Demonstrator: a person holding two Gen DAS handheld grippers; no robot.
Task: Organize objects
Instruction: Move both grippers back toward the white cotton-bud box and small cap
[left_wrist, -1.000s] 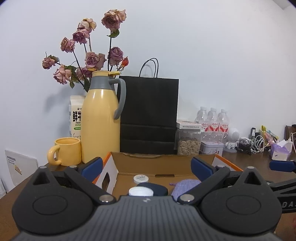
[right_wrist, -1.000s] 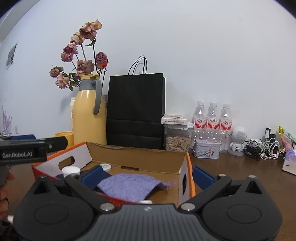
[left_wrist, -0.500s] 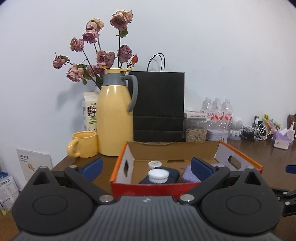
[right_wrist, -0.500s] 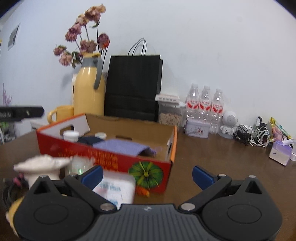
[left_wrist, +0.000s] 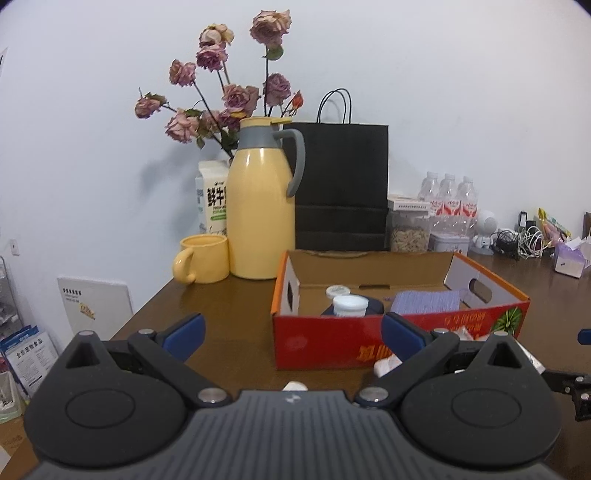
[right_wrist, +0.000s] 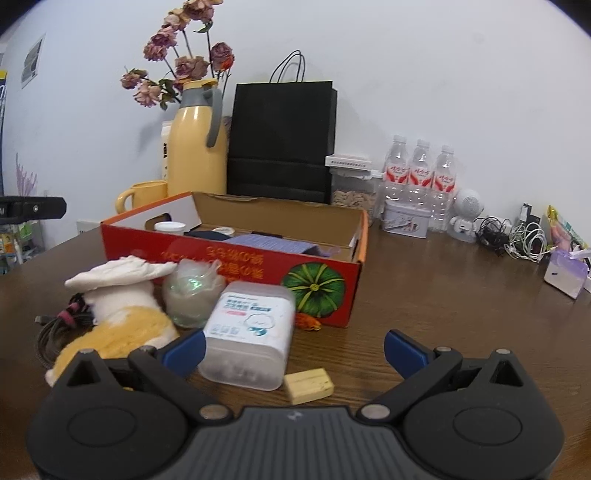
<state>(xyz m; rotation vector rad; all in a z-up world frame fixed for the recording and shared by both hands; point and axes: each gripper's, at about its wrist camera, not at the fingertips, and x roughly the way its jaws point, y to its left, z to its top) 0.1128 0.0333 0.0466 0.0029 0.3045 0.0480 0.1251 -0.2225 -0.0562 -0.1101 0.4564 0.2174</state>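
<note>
Right claw (right_wrist: 293, 349) agape over wipes tub (right_wrist: 251, 332), red box (right_wrist: 229, 262) behind (partly filled)

Right gripper (right_wrist: 293, 349) spread wide and empty above the table (right_wrist: 443, 295); wipes tub (right_wrist: 251, 332) and wooden block (right_wrist: 308, 386) between its fingers, red box (right_wrist: 229, 266) beyond.

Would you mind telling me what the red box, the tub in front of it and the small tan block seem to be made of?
Red box: printed corrugated cardboard, with a raw brown inside and folded flaps.
Tub: frosted translucent plastic with a paper label.
Tan block: matte, pale and sharp-edged, probably wood, though it could be an eraser.
</note>
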